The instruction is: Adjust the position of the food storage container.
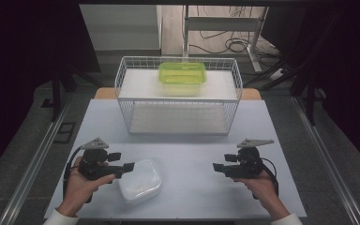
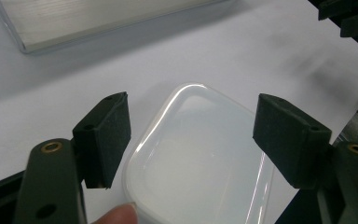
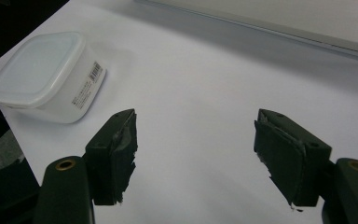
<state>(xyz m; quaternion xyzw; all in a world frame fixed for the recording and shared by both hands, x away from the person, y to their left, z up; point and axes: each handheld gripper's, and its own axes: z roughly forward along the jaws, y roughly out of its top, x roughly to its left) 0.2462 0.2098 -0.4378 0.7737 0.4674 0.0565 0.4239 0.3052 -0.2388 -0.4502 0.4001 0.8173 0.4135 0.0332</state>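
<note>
A white lidded plastic box (image 1: 140, 180) sits on the table near the front left; it also appears as the white box (image 2: 200, 158) and the white box (image 3: 46, 74) with a barcode label on its side. My left gripper (image 1: 123, 161) hovers just left of and above it, open, its jaws spread over the lid with nothing between them (image 2: 193, 140). My right gripper (image 1: 221, 162) is at the front right, open and empty (image 3: 196, 154), pointing left toward the box. A green lidded container (image 1: 182, 76) rests on top of a white wire rack (image 1: 122, 93).
The wire rack stands at the back middle of the white table (image 1: 187, 154), with a bare lower shelf. Metal rails (image 1: 33, 164) run along both table sides. Cables lie on the floor (image 1: 229, 44) beyond the table.
</note>
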